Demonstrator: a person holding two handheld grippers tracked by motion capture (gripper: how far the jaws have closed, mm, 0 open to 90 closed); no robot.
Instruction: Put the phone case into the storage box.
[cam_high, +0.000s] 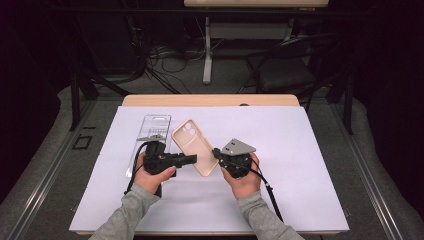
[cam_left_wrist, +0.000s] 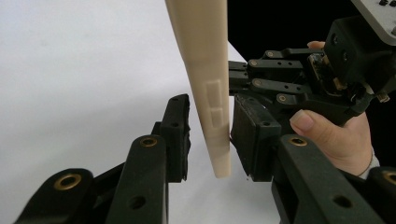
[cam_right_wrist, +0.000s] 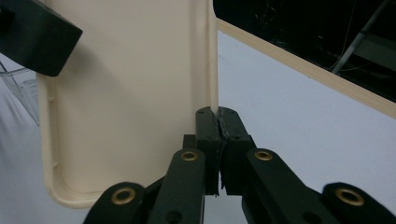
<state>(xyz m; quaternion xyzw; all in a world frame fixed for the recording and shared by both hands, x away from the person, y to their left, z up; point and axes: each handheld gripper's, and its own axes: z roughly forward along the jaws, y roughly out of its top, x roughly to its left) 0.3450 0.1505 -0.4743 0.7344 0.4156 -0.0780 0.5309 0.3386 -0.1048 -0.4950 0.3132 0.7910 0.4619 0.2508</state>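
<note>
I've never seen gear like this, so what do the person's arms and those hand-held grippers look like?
Both forearms wear grey sleeves. Each hand-held gripper is black, with jointed bars, brass-coloured rivets and two flat black jaws. The left hand-held gripper trails a black cable, as does the right hand-held gripper, which carries a grey three-cornered plate on top.

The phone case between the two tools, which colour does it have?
The phone case is plain pale beige, a cream tone. The right gripper view shows it best.
</note>
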